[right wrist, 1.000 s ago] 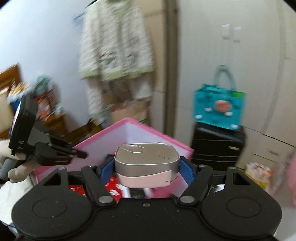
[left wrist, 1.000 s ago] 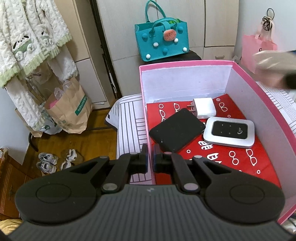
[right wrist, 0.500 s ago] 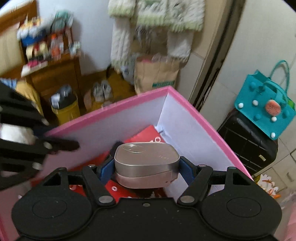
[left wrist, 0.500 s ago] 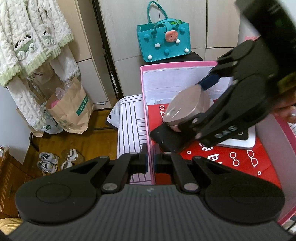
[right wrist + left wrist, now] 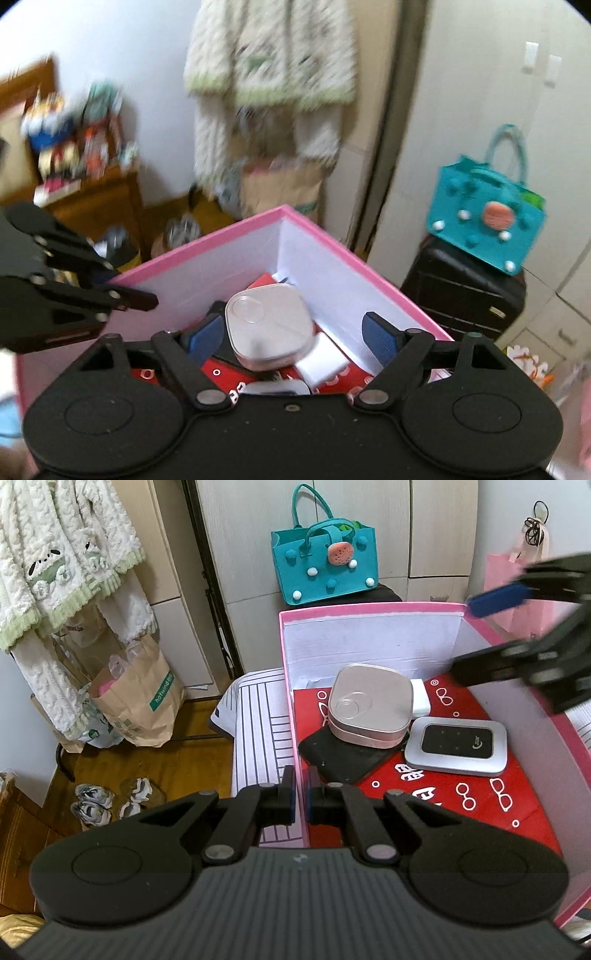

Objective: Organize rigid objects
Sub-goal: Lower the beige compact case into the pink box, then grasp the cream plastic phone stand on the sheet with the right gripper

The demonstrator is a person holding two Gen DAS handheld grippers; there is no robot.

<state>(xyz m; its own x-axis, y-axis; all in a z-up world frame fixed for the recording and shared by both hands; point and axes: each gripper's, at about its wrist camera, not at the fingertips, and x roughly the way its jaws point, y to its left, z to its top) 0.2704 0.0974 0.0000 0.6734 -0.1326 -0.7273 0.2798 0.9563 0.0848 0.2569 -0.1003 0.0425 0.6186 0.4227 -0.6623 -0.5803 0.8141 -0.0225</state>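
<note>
A pink box [image 5: 369, 608] with white walls and a red patterned floor holds a rose-gold square case [image 5: 370, 706], which lies on a black flat device [image 5: 343, 757]. Beside them lie a silver pocket router [image 5: 456, 744] and a white charger [image 5: 420, 698]. My left gripper [image 5: 300, 801] is shut on the box's left wall. My right gripper [image 5: 293, 336] is open and empty above the box; the case [image 5: 267, 334] lies below, between its blue pads [image 5: 202, 338]. In the left wrist view the right gripper [image 5: 532, 627] is a blur at the right.
A teal felt bag [image 5: 325, 570] sits on a black suitcase [image 5: 461, 291] behind the box. A paper bag [image 5: 138, 698] and hanging white robes [image 5: 62, 565] stand to the left, shoes [image 5: 110, 801] on the wood floor. A striped cloth [image 5: 258, 723] lies under the box.
My right gripper has opened and let go of the rose-gold case, which now lies in the box on the black device. The right gripper has pulled back up and to the right.
</note>
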